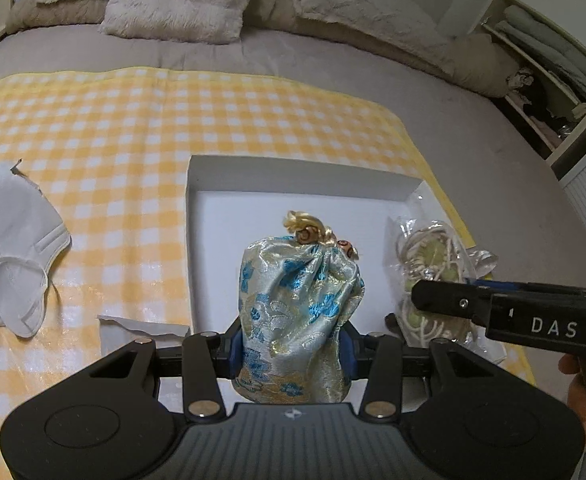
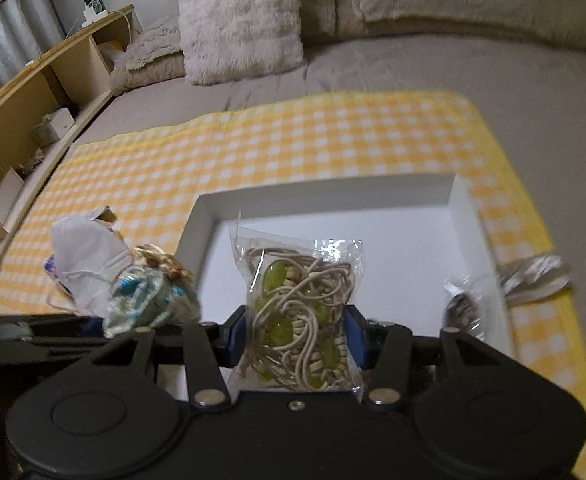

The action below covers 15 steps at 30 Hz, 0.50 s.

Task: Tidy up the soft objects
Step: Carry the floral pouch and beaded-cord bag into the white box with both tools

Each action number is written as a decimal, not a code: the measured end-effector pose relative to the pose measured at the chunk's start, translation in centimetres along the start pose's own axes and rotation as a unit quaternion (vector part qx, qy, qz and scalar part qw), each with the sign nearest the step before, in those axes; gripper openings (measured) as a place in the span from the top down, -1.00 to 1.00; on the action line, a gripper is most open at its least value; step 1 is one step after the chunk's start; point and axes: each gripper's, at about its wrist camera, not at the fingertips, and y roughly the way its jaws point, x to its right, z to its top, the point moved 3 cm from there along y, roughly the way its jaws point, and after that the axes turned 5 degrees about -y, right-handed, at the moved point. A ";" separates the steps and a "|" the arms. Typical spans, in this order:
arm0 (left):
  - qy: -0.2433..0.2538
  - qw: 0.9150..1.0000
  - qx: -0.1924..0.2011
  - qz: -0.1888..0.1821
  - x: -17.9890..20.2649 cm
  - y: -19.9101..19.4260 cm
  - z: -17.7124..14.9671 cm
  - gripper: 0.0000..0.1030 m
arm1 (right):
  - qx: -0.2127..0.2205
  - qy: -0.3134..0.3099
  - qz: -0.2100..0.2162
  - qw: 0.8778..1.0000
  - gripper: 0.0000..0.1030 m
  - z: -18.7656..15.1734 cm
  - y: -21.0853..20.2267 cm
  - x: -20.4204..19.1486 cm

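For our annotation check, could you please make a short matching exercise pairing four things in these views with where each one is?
Things:
1. brocade pouch
2. bead bag
3. face mask
4. white box

Places:
A. lying loose on the checked cloth, left of the box
B. gripped in the right gripper
C. sitting open on the checked cloth
D. gripped in the left gripper

Pairs: 1-D, 2-B, 3-A, 4-C
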 end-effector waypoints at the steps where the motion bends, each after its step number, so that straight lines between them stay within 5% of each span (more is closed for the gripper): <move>1: 0.000 1.000 -0.001 0.002 -0.1 0.2 0.0 0.10 | -0.006 0.009 0.011 1.000 0.02 0.0 0.4 0.0; 7: -0.012 1.000 -0.019 0.014 -1.0 1.3 -0.3 0.10 | -0.043 0.027 0.043 0.998 0.02 -0.4 3.0 -0.4; 15: -0.037 0.997 -0.065 -0.003 -1.3 3.4 -1.4 0.10 | -0.100 0.022 0.013 0.995 0.02 -1.2 5.3 -0.4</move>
